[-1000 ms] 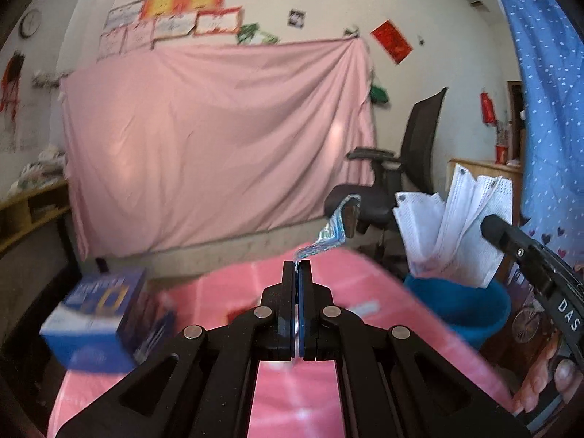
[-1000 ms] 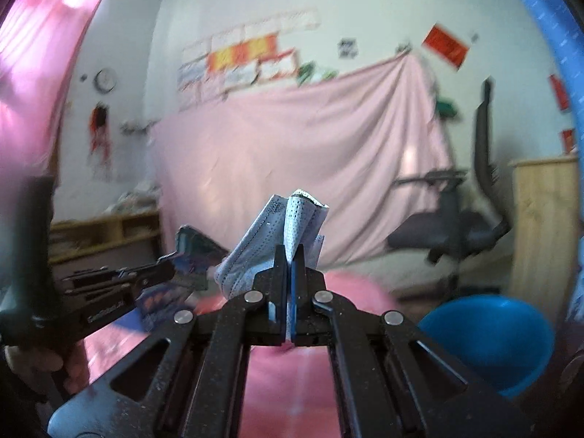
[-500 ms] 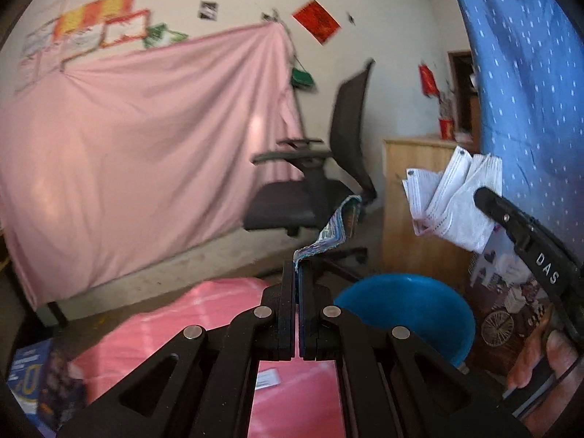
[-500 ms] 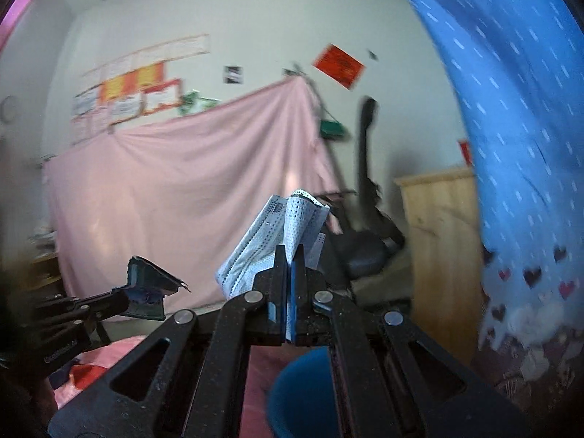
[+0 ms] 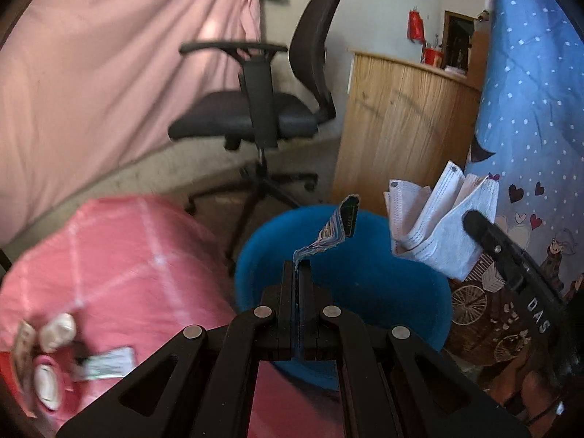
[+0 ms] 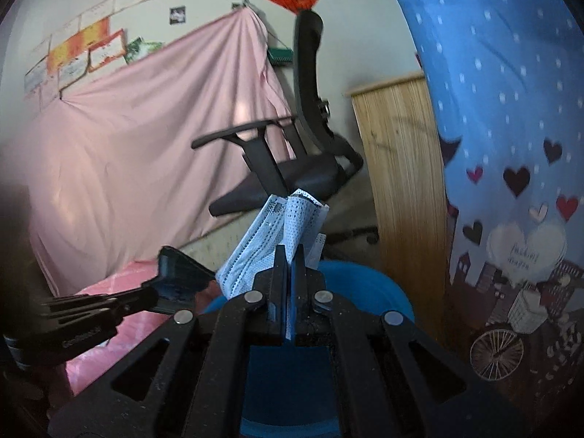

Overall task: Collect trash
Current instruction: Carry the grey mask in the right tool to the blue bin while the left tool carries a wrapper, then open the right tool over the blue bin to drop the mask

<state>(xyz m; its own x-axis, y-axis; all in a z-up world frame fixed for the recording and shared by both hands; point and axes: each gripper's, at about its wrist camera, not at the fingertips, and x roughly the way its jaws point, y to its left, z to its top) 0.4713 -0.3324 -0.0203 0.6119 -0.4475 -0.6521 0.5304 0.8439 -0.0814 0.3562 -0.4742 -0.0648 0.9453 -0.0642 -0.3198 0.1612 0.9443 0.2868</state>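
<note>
Left wrist view: left gripper (image 5: pixel 297 268) has its jaws pinched tight on a thin wrapper (image 5: pixel 334 231), which sticks up and forward over the blue bin (image 5: pixel 252 266); bin sits on the floor between the pink table (image 5: pixel 120 255) and a patterned curtain (image 5: pixel 529 116); right gripper (image 5: pixel 478 226) enters from the right, clamped on a mask (image 5: pixel 438 233) at the bin's far-right rim; a few scraps (image 5: pixel 54 332) lie on the table at left.

Right wrist view: right gripper (image 6: pixel 290 255) jaws closed on the mask (image 6: pixel 281 226); bin (image 6: pixel 365 281) lies directly below and ahead; left gripper (image 6: pixel 157 294) with the dark wrapper (image 6: pixel 179 277) comes in from the left, at the bin's near-left edge.

Judgement: step in hand is the drop; bring both tips well inside the rim before letting go; light pieces may flutter, so release low; tilt down so the wrapper slides off the pads; keep the two tools apart.
</note>
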